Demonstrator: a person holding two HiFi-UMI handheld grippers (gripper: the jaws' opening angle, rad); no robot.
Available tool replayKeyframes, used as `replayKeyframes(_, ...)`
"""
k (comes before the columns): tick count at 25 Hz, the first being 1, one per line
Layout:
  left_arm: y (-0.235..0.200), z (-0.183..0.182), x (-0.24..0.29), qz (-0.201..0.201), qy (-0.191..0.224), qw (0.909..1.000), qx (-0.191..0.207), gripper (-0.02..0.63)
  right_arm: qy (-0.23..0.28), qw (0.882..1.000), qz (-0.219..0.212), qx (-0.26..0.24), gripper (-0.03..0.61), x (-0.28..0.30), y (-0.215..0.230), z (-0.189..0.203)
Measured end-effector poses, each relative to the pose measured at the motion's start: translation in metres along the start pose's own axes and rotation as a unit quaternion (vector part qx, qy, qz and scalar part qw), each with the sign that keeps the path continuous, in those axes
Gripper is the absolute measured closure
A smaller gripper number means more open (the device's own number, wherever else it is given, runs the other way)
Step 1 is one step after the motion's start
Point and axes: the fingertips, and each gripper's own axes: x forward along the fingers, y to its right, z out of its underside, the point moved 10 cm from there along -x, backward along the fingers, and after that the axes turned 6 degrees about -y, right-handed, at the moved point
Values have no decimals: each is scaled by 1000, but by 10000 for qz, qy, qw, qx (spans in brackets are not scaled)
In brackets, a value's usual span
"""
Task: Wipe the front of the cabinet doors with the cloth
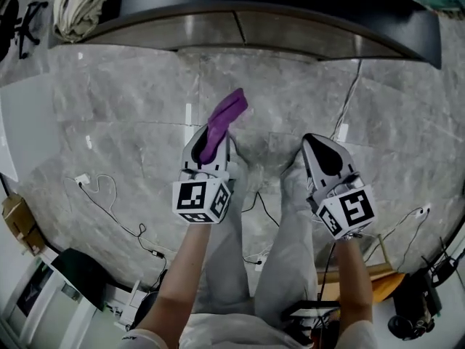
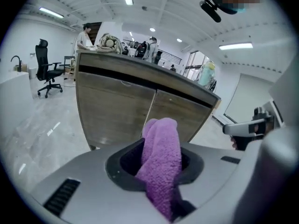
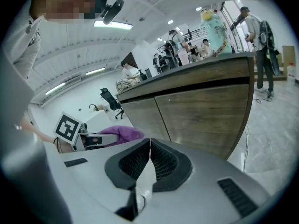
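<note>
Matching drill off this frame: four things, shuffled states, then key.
1 cloth
2 right tongs
3 cabinet doors
4 left tongs

a shut, nothing held
b wood-grain, closed
c purple, poking out past the jaws
d shut on the cloth

Pairs: 1-c; 2-a; 3-b; 4-d

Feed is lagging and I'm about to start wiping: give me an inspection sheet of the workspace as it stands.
Surface: grey marbled floor.
Job's things: purple cloth; cabinet doors ahead, not touching it.
Clutter: cardboard box; light fabric bundle on the counter.
Grippers: left gripper shut on purple cloth; right gripper shut, empty.
Cables: thin cable hanging from the counter; white plug and cable on floor.
Surroundings: office chair; people beyond counter.
</note>
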Motion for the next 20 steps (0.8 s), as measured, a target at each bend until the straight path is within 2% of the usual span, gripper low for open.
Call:
replayKeyframes(2, -18, -21, -12, 146, 125, 9998, 86, 522, 183, 9997, 169, 88, 551, 5, -12, -16)
replayKeyframes(6, -60, -58, -34, 350, 230, 9978, 520, 522, 507, 9975, 428, 235, 551, 20, -40, -44)
replayKeyframes(11, -103, -77, -44, 248, 303, 9968, 699, 522, 424, 9990, 63, -105, 551, 39, -82, -61)
replayKeyframes(14, -102, -78, -37, 296, 253, 9960, 798, 522, 377, 9992, -76, -78, 551, 46, -87, -58)
replayKeyframes(20, -60, -93, -20, 449, 235, 9932, 1045, 522, 435, 9990, -83, 42, 551, 39, -70, -52)
